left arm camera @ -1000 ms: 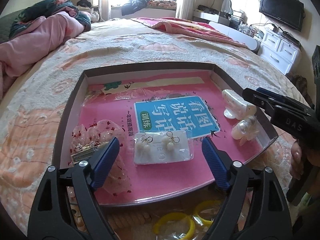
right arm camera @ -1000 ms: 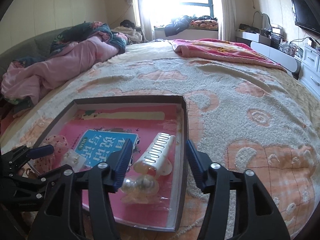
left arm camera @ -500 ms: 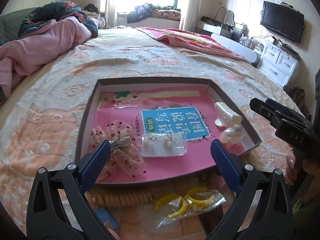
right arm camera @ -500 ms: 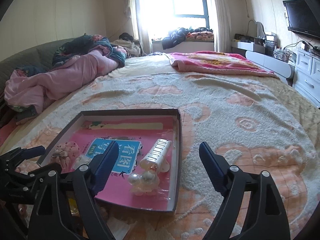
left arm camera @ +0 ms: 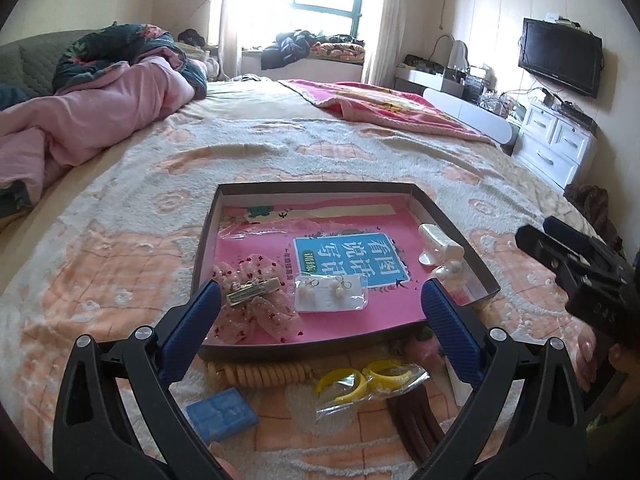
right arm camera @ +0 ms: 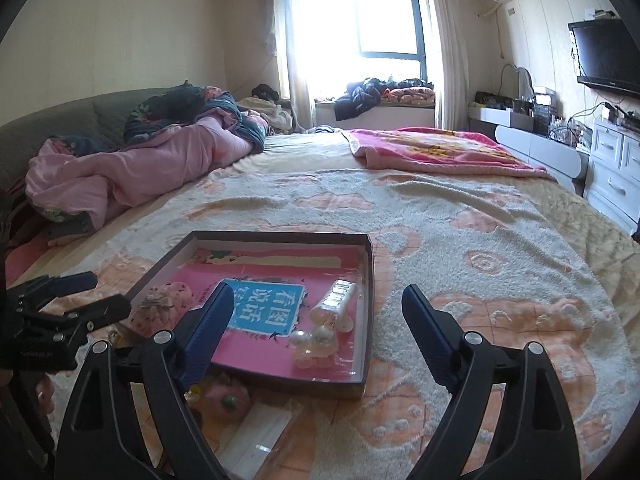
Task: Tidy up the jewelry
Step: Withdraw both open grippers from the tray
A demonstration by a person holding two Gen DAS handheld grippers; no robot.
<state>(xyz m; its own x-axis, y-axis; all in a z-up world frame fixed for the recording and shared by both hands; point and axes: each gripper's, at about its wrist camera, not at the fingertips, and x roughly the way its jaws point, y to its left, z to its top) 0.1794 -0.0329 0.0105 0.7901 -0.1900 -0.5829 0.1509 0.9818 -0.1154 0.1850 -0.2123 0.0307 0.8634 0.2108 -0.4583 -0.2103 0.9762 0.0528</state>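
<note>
While the tray [left arm camera: 452,226] sits on the bedspread [left arm camera: 120,248] with its load already spread out, the bow clip [left arm camera: 253,292] lies at its seven o'clock corner, the earring card [left arm camera: 330,293] just beside it toward six, and the white clip [left arm camera: 438,239] with the pearl piece [right arm camera: 314,342] along the three o'clock wall. Outside the near rim, at six o'clock, the yellow bangles [left arm camera: 362,380] in their bag, a coiled tie [left arm camera: 266,372] and a blue block [left arm camera: 222,414] wait loose on the bed. Both tools hang clear of everything: the left gripper [left arm camera: 320,320] spread wide and empty, the right gripper [right arm camera: 318,330] with jaws that have just been parting, nothing between them. I'd judge the next pick is one of the loose pieces. To do it well, come down low over the bangles, pinch a ring through the bag rather than slippery film alone, lift clear of the rim, and set it on bare pink floor near twelve o'clock.
</note>
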